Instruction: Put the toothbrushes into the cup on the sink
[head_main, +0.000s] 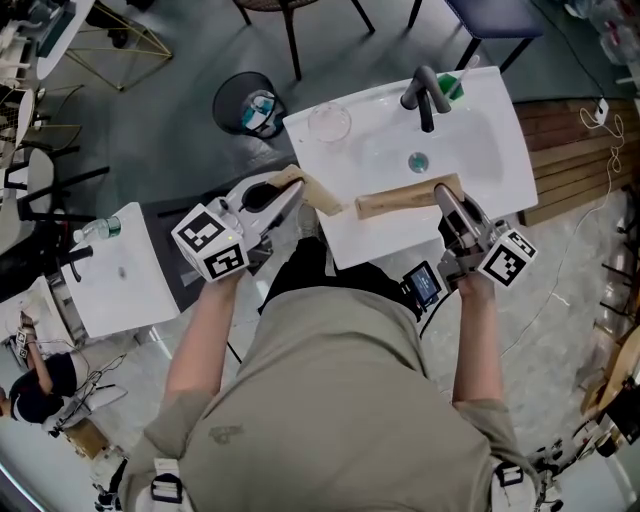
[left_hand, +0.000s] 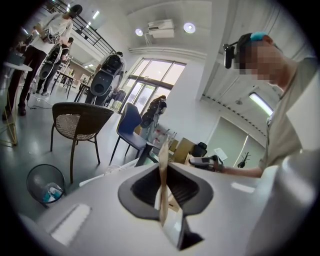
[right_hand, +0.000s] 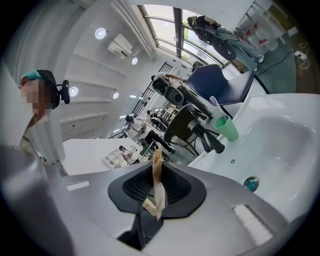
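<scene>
Pinching a tan wrapper's (head_main: 400, 197) ends, left gripper (head_main: 288, 187) and right gripper (head_main: 446, 197) hold it over the sink (head_main: 480, 150), probably to tear it open.

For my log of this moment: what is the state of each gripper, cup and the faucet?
left gripper: shut on the left tan packet
right gripper: shut on the right tan packet
green cup: upright, something stands in it
clear glass: upright, looks empty
faucet: no water running
</scene>
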